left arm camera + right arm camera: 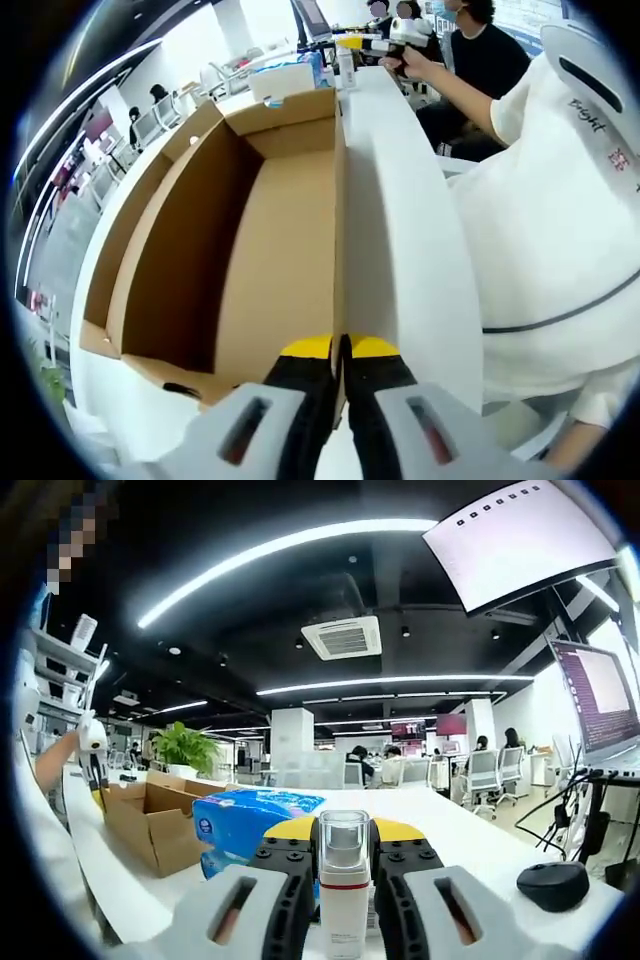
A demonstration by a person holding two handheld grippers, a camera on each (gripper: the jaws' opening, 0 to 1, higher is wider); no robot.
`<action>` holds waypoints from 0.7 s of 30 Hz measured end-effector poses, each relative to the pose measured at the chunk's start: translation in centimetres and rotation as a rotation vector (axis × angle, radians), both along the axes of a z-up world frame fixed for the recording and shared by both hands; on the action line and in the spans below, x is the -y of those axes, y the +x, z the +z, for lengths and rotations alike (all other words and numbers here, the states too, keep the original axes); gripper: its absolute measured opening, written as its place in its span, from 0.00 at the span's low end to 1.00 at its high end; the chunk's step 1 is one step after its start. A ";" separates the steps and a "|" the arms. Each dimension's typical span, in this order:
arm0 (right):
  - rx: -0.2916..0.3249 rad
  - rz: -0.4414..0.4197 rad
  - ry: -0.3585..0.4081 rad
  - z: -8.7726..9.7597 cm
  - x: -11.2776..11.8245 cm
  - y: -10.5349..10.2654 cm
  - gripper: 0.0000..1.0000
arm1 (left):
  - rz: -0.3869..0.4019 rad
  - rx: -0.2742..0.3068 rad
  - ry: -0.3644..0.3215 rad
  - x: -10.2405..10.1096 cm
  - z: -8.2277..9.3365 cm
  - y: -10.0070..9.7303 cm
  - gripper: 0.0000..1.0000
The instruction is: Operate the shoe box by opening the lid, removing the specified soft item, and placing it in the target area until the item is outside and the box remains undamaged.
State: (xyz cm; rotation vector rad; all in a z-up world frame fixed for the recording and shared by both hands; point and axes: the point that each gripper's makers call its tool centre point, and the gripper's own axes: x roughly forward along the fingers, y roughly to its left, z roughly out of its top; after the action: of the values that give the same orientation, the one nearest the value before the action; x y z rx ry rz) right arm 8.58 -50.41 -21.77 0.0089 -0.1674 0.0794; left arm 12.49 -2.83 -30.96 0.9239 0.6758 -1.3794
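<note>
The brown cardboard shoe box [250,250] lies open on the white table [410,260], and its inside looks bare. My left gripper [340,350] is shut on the top edge of the box's near side wall. A blue soft tissue pack [250,825] lies on the table outside the box [150,820]; the same pack [290,75] shows beyond the box's far end. My right gripper [343,830] is shut on a small white bottle [343,890] with a clear cap. That right gripper [390,35] sits in a person's hand past the box.
A black mouse [555,885] and an open laptop [600,700] are on the right of the right gripper view. A person in a white shirt [540,220] stands close beside the table. A potted plant [185,748] and office chairs [485,770] stand further back.
</note>
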 end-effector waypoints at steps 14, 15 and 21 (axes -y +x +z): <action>-0.029 0.004 0.000 -0.8 -0.3 0.1 0.18 | 0.000 -0.002 0.001 0.0 0.0 0.1 0.02; -0.027 0.002 -0.001 -0.8 -0.2 0.1 0.18 | 0.000 -0.001 0.001 0.0 0.0 0.1 0.02; -0.036 -0.019 -0.034 -0.9 -0.1 0.2 0.19 | 0.000 0.001 -0.001 0.0 0.0 0.2 0.03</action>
State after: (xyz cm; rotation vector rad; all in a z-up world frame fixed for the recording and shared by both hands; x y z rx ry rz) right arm 8.82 -50.28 -22.62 -0.0255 -0.1298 0.0626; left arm 12.64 -2.82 -30.95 0.9242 0.6745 -1.3786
